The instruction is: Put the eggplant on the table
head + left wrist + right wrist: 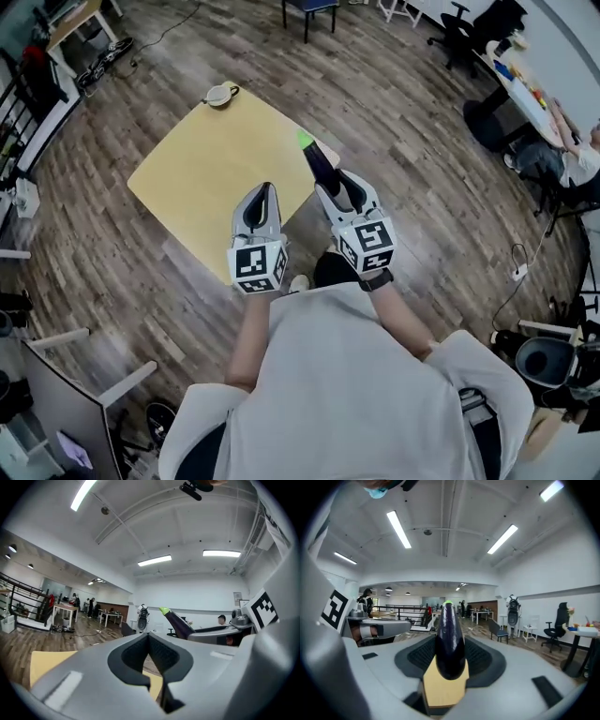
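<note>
**Eggplant in your right gripper, above the counter edge**

The long dark purple eggplant with the green tip (317, 161) (449, 637) (181, 623) is not on the counter. It sits between the jaws of your right gripper (328, 187) (450, 660), which are closed on its thick end from both sides. The green tip points away from you and a little upward. In the head view the eggplant hangs over the right-hand edge of the light yellow square wooden counter (206, 169) (47, 660), near its right corner.

Your left gripper (262, 193) (149, 638) is just beside the right one, over the near edge of the counter. Its jaws are together at the tips and nothing is between them.

On the far corner of the counter stands a small round white bowl-like thing (221, 94), well apart from both grippers. Around the counter is a dark wooden plank floor (403, 122).
</note>
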### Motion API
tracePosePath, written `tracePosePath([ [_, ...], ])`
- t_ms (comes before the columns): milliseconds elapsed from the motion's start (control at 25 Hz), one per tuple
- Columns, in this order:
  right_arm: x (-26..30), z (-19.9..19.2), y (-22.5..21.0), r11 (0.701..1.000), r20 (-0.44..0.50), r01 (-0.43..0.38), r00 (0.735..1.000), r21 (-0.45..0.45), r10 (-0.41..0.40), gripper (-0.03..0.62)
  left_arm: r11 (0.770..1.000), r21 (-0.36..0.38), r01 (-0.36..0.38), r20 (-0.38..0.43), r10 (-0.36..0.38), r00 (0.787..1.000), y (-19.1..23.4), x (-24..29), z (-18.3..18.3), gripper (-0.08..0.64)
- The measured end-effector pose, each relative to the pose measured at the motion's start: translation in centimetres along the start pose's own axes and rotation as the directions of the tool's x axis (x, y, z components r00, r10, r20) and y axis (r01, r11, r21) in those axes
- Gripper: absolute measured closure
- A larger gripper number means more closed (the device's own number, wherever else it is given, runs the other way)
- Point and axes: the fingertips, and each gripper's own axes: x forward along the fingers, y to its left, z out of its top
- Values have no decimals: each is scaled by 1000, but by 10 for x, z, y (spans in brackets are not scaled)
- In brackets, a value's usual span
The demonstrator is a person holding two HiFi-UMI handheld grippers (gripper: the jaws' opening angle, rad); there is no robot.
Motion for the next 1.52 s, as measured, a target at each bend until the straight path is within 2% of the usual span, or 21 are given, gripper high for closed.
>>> tracePosePath([
  [200, 69, 4, 19, 985, -19, -170, 985, -29, 169, 399, 985, -33, -167, 2, 168, 986, 61, 8, 1, 553],
  [360, 122, 8, 23, 960, -28, -280, 960, -26, 279, 397, 956, -47, -289, 9, 289, 957, 103, 21, 4, 552],
  [680, 215, 21, 22, 892, -50, -446, 895, -71, 443, 397, 908, -62, -415, 16, 417, 909, 148, 64, 12, 552],
  [840, 250, 7, 21, 860, -118, -504, 862, -77, 494, 397, 889, -99, -448, -7, 450, 893, 159, 86, 4, 552],
  [1160, 303, -49, 34, 819, -273, -571, 796, -47, 540, 399, 853, -111, -510, -84, 503, 860, 189, 104, -27, 552],
  [1520, 351, -110, 46, 805, -400, -594, 735, 11, 547, 399, 813, -115, -570, -175, 549, 818, 223, 108, -61, 553],
])
